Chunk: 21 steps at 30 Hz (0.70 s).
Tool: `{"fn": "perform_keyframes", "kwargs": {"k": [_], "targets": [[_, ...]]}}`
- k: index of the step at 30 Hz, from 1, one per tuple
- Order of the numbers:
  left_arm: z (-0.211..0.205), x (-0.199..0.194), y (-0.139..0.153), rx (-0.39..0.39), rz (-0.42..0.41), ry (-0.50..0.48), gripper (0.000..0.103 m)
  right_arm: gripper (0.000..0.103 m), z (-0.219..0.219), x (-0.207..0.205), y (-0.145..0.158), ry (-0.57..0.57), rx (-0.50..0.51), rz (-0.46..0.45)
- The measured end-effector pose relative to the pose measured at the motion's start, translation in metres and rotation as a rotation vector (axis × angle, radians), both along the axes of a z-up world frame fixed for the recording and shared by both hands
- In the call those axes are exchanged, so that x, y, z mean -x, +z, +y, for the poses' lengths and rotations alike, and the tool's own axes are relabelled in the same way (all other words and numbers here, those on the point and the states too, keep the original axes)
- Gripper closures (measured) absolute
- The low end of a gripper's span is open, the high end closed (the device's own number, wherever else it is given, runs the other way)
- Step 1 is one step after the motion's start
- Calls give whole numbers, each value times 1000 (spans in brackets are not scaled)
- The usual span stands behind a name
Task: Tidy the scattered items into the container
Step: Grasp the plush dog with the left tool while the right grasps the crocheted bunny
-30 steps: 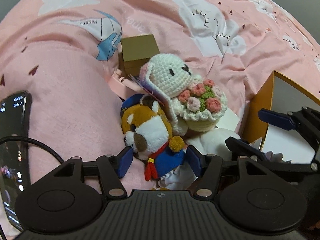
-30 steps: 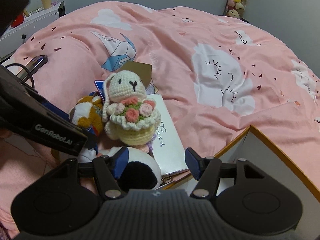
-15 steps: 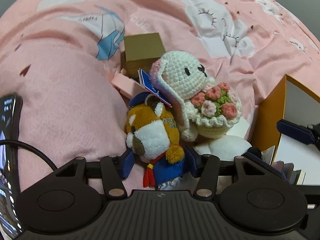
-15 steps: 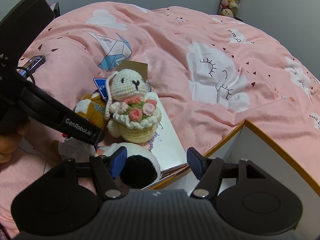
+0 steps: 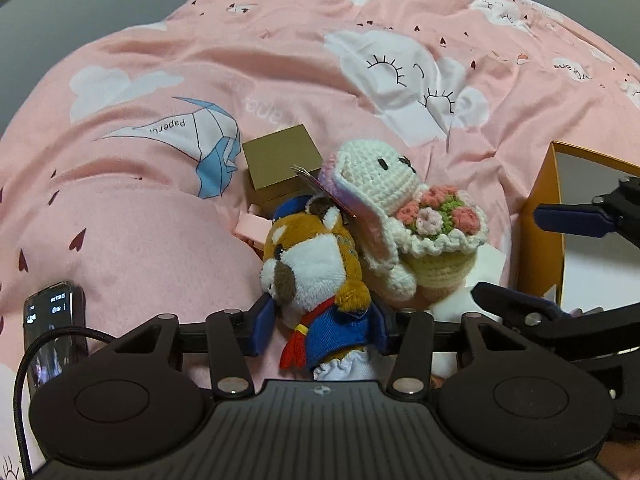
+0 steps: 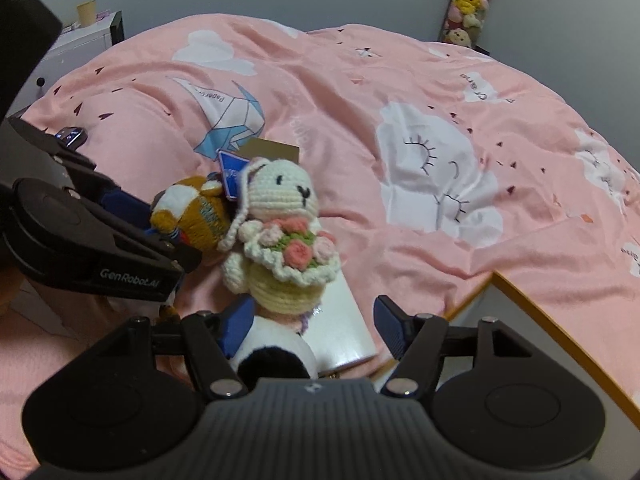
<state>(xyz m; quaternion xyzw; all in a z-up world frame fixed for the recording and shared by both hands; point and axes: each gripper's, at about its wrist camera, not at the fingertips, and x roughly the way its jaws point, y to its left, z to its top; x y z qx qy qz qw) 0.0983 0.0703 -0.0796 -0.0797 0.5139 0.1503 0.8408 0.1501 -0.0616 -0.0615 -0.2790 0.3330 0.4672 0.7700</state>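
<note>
Two grippers over a pink bedspread (image 5: pixel 168 216), toys bunched between them

Far left of the left gripper (image 5: pixel 320 334): a phone (image 5: pixel 50 336) lying on the spread, screen lit, text too small to read; a black cable crosses its lower part and runs out of frame

Left gripper: blue pads clenched on the fox plush (image 5: pixel 316 276), one pad against each side of its blue-clad body. Plush legs and a white frill drop behind the gripper body, cut off from sight. From the right wrist view only the orange head and back (image 6: pixel 192 216) show; the rest sits behind the left tool

Just ahead of the left fingers, beyond the fox: a brown box (image 5: pixel 280 168), lower half hidden by the toys. A pink object (image 5: pixel 250 230) pokes out below it, mostly covered, kind unclear

Right of the fox, touching it: crochet bunny (image 5: pixel 400 216) holding a knitted bouquet, upright, a paper tag wedged behind its ear, print unreadable

Right gripper (image 6: pixel 314 330): jaws spread wide, nothing between the pads. Its left pad lies against a black-and-white plush (image 6: pixel 276 356), half hidden under the gripper body. The bunny (image 6: pixel 280 232) stands just ahead of the gap, on a flat white box (image 6: pixel 340 328)

Right of the right gripper: the container (image 6: pixel 532 320), orange-edged with white walls, only one corner in frame
</note>
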Motion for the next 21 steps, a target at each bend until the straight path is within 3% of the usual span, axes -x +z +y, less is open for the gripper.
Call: {"fn": "perform_keyframes", "kwargs": {"k": [13, 21], "targets": [[20, -1, -8, 104, -22, 72, 42, 35, 37, -6, -26, 98, 29, 13], [25, -2, -11, 120, -28, 97, 42, 37, 50, -8, -34, 115, 16, 39]]}}
